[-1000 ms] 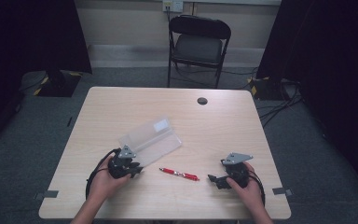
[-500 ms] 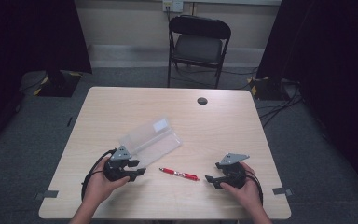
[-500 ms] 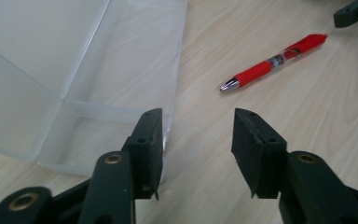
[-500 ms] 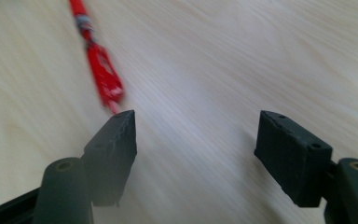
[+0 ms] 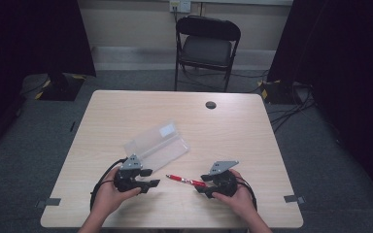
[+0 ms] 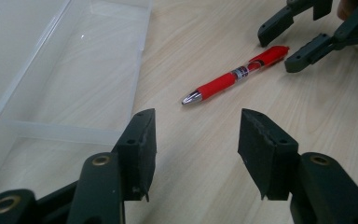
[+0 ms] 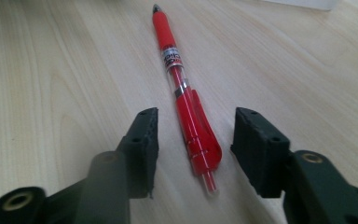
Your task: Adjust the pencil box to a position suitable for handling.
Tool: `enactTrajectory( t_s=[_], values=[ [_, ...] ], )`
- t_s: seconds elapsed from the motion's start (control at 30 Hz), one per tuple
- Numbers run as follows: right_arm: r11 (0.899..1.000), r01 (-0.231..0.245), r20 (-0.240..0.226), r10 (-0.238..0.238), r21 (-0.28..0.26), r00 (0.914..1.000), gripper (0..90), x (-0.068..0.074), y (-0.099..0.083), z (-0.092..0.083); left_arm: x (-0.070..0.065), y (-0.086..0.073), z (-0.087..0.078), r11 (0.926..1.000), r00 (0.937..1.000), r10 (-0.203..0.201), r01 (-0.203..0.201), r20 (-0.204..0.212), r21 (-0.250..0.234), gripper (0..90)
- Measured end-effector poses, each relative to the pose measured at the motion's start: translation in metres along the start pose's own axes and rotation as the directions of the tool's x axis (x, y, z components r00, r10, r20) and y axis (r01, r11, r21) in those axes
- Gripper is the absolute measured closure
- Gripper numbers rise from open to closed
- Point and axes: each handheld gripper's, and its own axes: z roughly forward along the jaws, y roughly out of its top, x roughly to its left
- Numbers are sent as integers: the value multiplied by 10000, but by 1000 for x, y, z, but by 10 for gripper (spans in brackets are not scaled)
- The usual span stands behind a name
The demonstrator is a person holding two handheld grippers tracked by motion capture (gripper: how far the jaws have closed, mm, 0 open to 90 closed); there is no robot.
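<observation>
1. Nearest the viewer, a person's two forearms come in from the bottom edge of the high view, each hand holding a black two-jaw gripper low over a pale wooden bench (image 5: 252, 121).
2. The right gripper (image 7: 193, 140) has its jaws about half open and has just been closing. The clip end of a red pen (image 7: 186, 100) lies between the jaws, with a gap on either side, so the pads are not yet pressing on it. Nothing is held.
3. The left gripper (image 6: 193, 144) also has its jaws about half open and has just been opening. Only bare bench lies between them. It points toward the pen's silver tip, which is a little ahead of it.
4. The red pen lies flat on the bench between the two grippers, in the near half of the bench, tip toward the left gripper and clip end toward the right.
5. Just beyond the left gripper sits a clear plastic case (image 5: 158, 145), opened out flat and apparently empty.
6. Judging from this, the work is at an early stage: the pen has still to be gripped and lifted, and probably placed in the open case.
7. Farther off, a small dark disc (image 5: 211, 105) sits near the bench's far edge, and a black folding chair (image 5: 206, 46) stands behind the bench.
</observation>
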Motion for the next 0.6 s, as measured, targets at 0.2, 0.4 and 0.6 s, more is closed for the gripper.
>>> enactTrajectory(
  t_s=[0.2,0.4,0.6],
  values=[
    [9999,118,47,-118,59,9999,719,-1,2,1,-2,-2,-2,10000,9999,76,-76,-92,25,477],
    [9986,471,-121,-468,252,9988,754,3,4,1,-3,-2,-1,9999,9999,156,-156,-42,21,485],
    [9968,711,-695,-684,373,9952,755,6,0,-3,-6,1,1,9994,9994,339,-339,82,69,488]
  ],
)
